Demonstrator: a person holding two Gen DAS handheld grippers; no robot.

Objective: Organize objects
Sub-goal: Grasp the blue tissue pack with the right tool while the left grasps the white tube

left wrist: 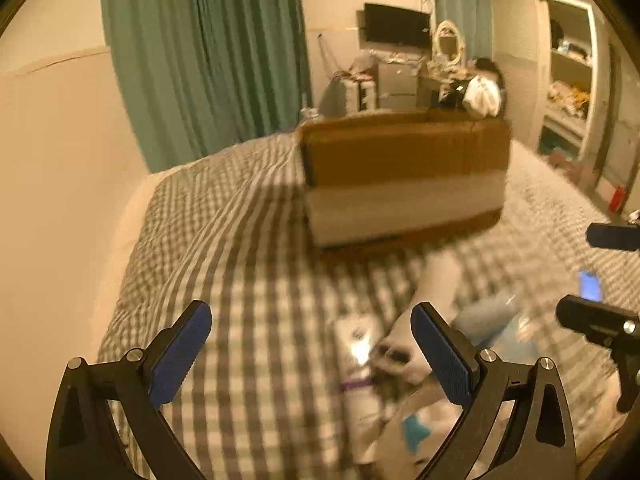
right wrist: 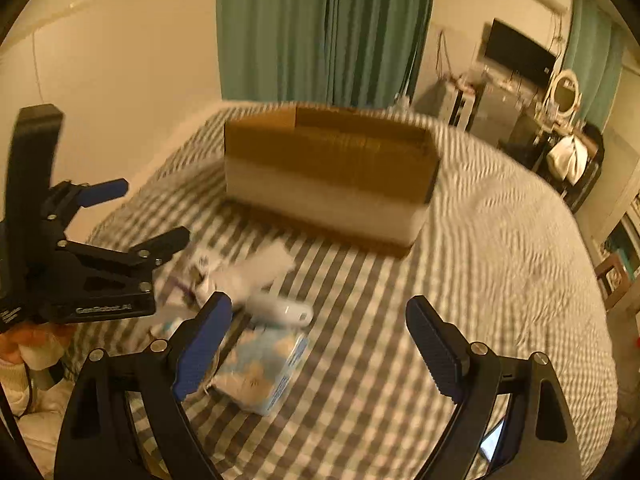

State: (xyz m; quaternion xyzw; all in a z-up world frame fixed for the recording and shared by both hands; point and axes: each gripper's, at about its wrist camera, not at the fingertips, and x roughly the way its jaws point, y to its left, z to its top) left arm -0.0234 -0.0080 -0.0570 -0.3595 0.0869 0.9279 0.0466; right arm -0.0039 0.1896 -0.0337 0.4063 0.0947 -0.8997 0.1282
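Both the left gripper [left wrist: 312, 354] and right gripper [right wrist: 320, 344] hang spread and empty over blurred packets [right wrist: 262, 372] before a cardboard box [right wrist: 328, 172] on the checked bedspread [right wrist: 500, 264]

— How is the light?
— Dim, warm yellow; both fisheye views bend hard at their dark rims.
— Sharp?
— No. Motion blur smears the box [right wrist: 328, 176] and the bed's [right wrist: 500, 280] checks; a shadow crosses the near cover.
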